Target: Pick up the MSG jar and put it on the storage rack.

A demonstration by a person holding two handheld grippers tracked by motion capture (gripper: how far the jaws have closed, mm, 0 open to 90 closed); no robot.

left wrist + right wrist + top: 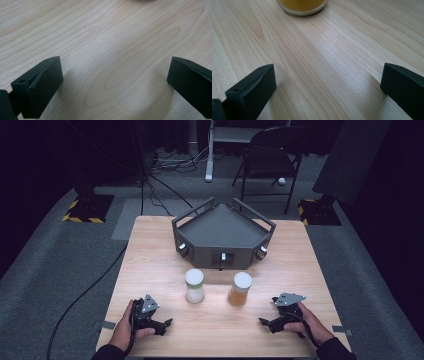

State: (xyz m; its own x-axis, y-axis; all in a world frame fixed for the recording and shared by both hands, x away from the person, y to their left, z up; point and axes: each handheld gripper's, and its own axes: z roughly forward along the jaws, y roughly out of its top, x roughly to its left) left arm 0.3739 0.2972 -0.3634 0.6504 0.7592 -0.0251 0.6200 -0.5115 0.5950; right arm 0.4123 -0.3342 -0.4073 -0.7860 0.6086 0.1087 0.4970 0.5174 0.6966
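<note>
left tool (169,323): spread, empty, near-left on table (150,250) | right tool (262,321): spread, empty, near-right | white-lidded jar (194,286) and amber-filled jar (240,289) upright between them, farther back

High view: above near edge, facing forward-down over whole table (150,240). Both gripper views: low, close to tabletop. Right one shares amber jar (300,6).

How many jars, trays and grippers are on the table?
Jars: 2, the white jar and the amber jar
Trays: 1, the dark tray
Grippers: 2, the left gripper and the right gripper, both open with nothing between the jaws
Total: 5
</note>
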